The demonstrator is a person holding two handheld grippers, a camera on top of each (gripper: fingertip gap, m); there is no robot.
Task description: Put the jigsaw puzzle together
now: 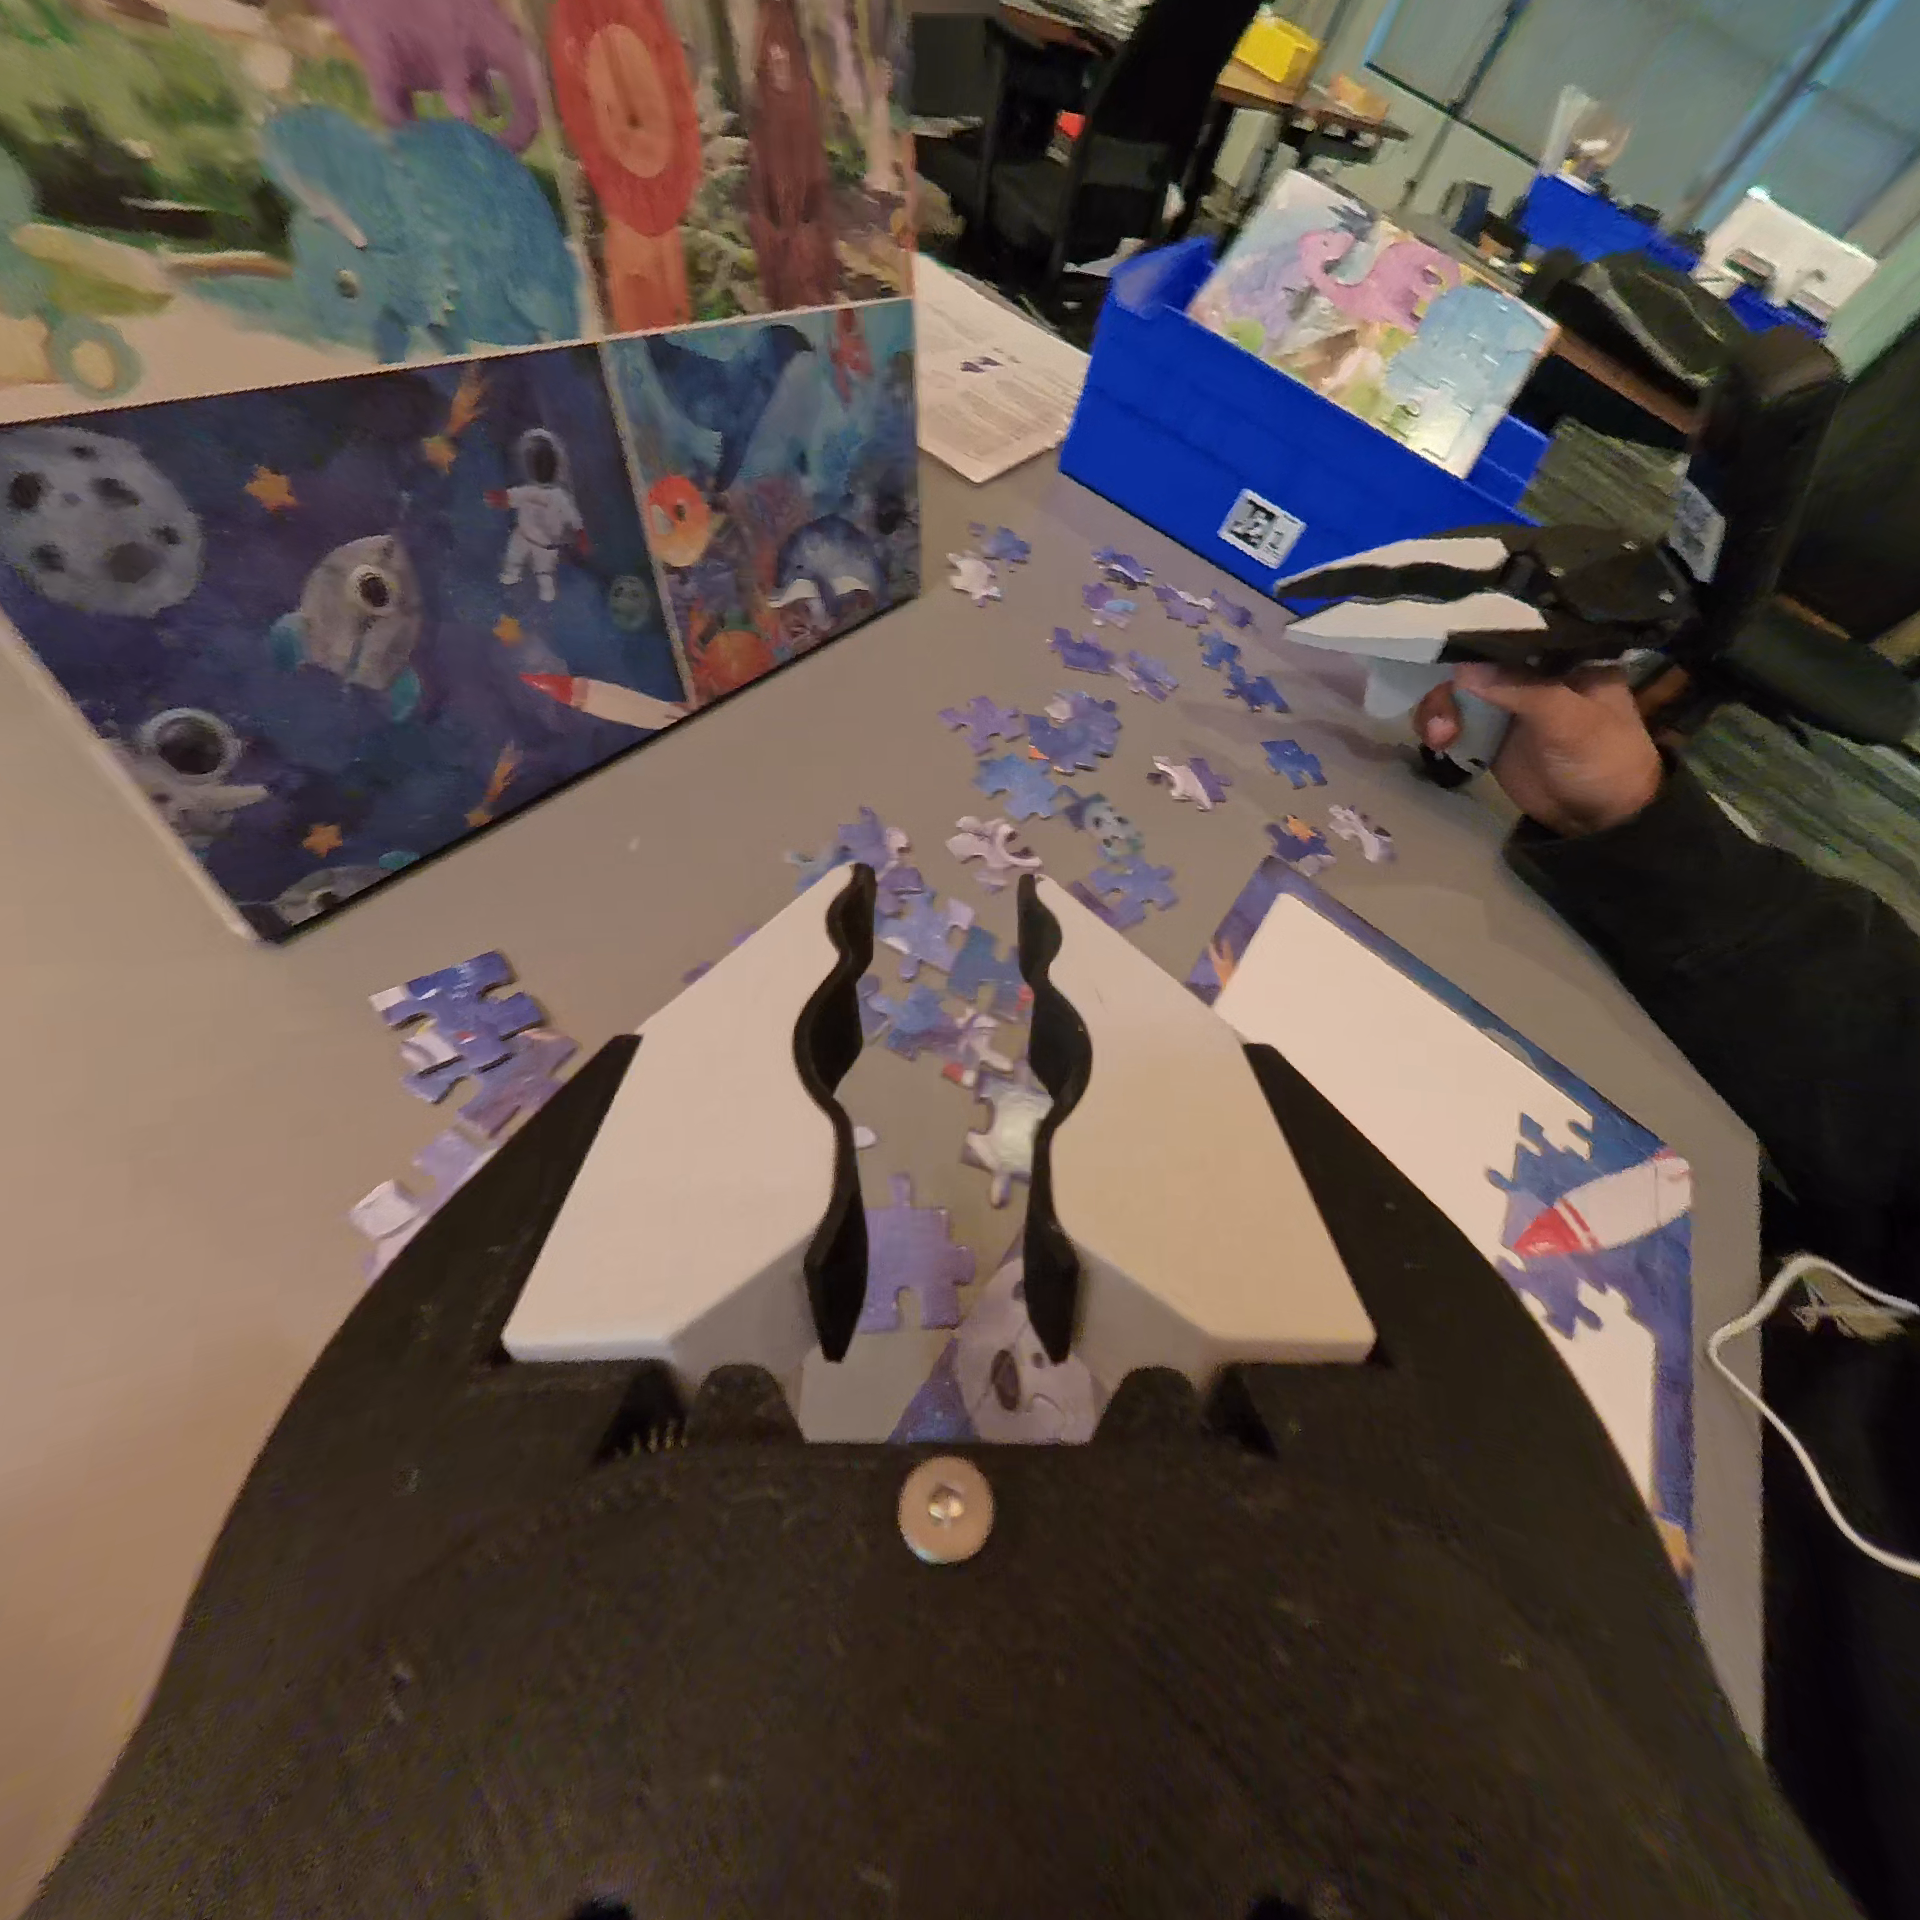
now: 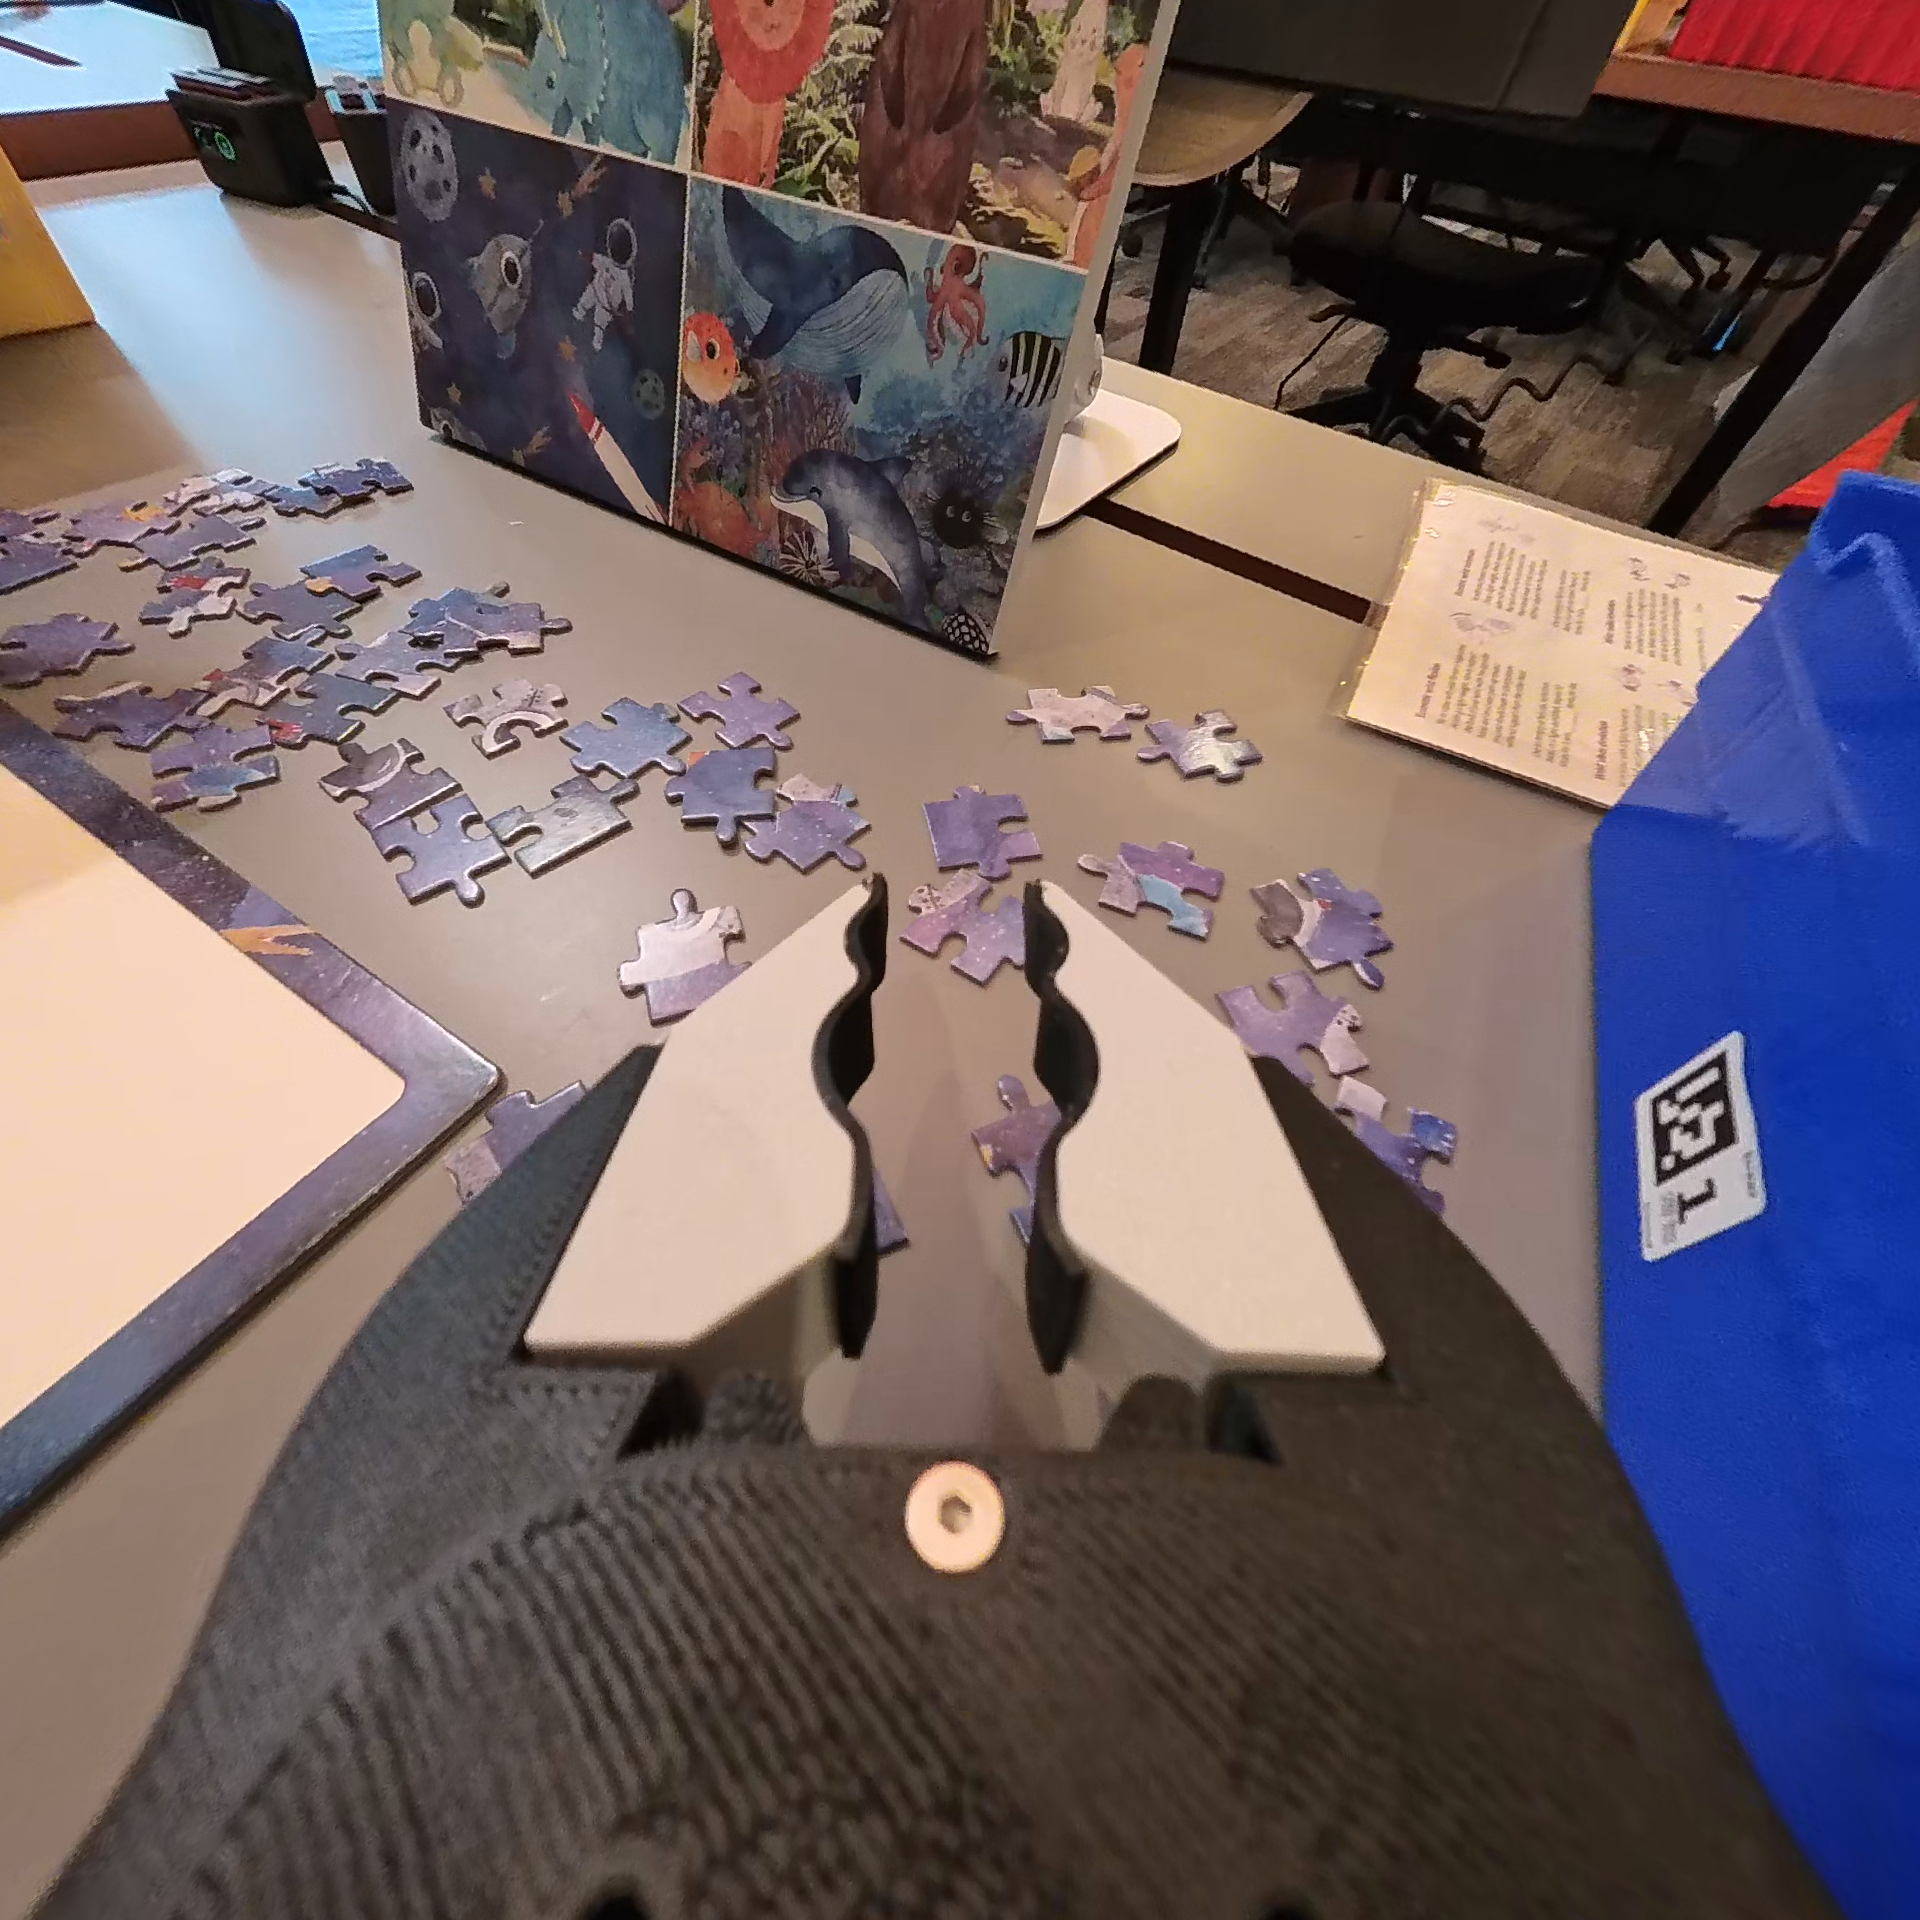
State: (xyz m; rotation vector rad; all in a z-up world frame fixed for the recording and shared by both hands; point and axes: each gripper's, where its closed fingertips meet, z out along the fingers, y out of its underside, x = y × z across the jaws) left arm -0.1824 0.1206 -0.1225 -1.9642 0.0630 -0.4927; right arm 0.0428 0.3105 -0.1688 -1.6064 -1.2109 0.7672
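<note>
Several loose blue and purple puzzle pieces [image 1: 1049, 727] lie scattered on the grey table [image 1: 623, 883]. My left gripper [image 1: 943, 881] is open and empty and hovers above a cluster of pieces [image 1: 935, 966] that shows between its fingers. My right gripper [image 2: 956, 886] is open and empty above the table, with a purple piece [image 2: 971, 925] lying just beyond its tips. The right gripper also shows in the left wrist view [image 1: 1294, 608], held by a hand at the right. The pieces also show in the right wrist view [image 2: 623, 738].
A puzzle frame with a white centre and blue border [image 1: 1403, 1039] lies at the right, and at the left in the right wrist view [image 2: 156, 1039]. A picture-covered box [image 1: 364, 582] [image 2: 727, 364] stands behind the pieces. A blue bin [image 1: 1247, 416] [image 2: 1766, 935], a printed sheet [image 2: 1538, 665] and a white cable [image 1: 1766, 1455] are nearby. There is about 30 cm between the tips of the two grippers.
</note>
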